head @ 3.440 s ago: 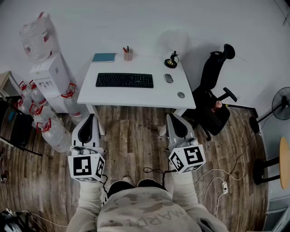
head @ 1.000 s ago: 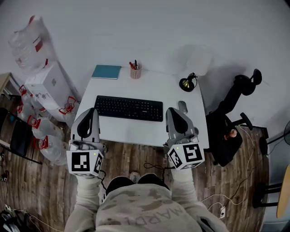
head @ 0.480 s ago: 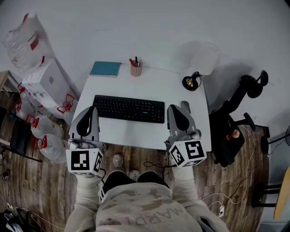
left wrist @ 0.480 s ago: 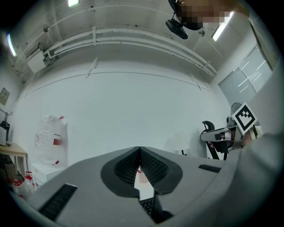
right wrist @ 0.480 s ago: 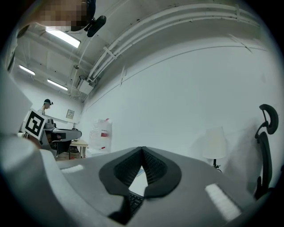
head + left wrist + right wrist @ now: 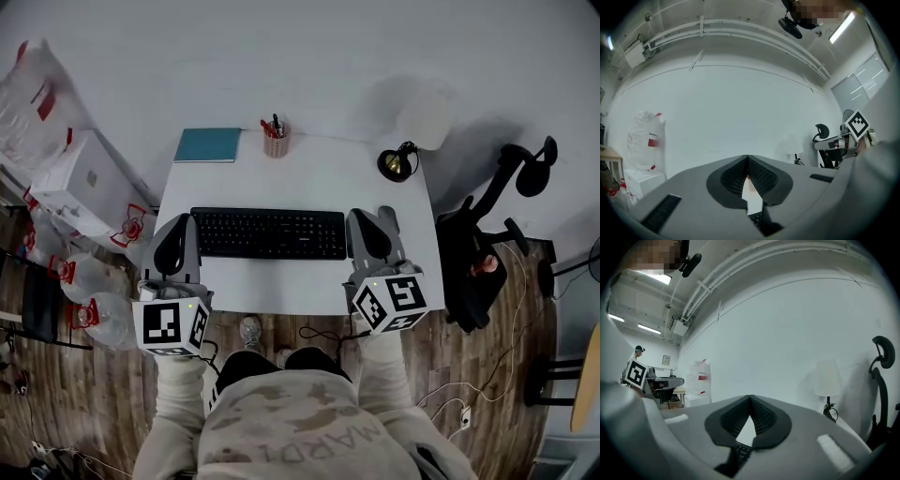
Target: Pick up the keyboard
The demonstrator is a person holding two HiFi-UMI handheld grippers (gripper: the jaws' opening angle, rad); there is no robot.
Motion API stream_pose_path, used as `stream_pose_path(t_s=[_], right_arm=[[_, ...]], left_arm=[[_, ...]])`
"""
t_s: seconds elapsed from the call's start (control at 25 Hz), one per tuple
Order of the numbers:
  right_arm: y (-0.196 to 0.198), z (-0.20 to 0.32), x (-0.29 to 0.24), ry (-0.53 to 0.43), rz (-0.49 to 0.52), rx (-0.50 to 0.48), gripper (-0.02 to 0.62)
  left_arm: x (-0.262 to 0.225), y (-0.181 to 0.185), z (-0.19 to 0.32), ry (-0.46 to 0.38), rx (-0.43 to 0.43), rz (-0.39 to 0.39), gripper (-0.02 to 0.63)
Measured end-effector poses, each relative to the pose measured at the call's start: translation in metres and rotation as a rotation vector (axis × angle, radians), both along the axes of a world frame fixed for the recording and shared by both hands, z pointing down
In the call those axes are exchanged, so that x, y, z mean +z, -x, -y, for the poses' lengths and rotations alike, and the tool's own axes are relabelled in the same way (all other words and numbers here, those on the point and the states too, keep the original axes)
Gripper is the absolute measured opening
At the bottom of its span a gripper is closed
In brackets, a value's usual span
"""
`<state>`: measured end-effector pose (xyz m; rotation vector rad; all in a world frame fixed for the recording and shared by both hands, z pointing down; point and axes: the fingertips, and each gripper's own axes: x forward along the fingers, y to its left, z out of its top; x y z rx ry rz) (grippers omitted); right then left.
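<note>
Your left gripper (image 6: 179,225) and right gripper (image 6: 362,219), jaws pressed together, flank the keyboard (image 6: 269,233).
Mouse (image 6: 388,217) sits just beside the right one.

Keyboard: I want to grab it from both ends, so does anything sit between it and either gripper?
Nothing visible does. The left gripper and right gripper flank the keyboard at its ends, with only bare desk between. The mouse lies outside the right gripper.
</note>
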<state>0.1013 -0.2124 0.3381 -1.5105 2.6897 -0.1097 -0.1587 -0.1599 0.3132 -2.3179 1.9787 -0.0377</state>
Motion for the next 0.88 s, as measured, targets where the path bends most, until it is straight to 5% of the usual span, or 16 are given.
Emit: stream_pose_path(t_s=[0.88], right_arm=[[0.015, 0.069, 0.107, 0.27, -0.03, 0.159, 0.011]], left_arm=[[0.118, 0.062, 0.097, 0.289, 0.091, -0.018, 0.006]])
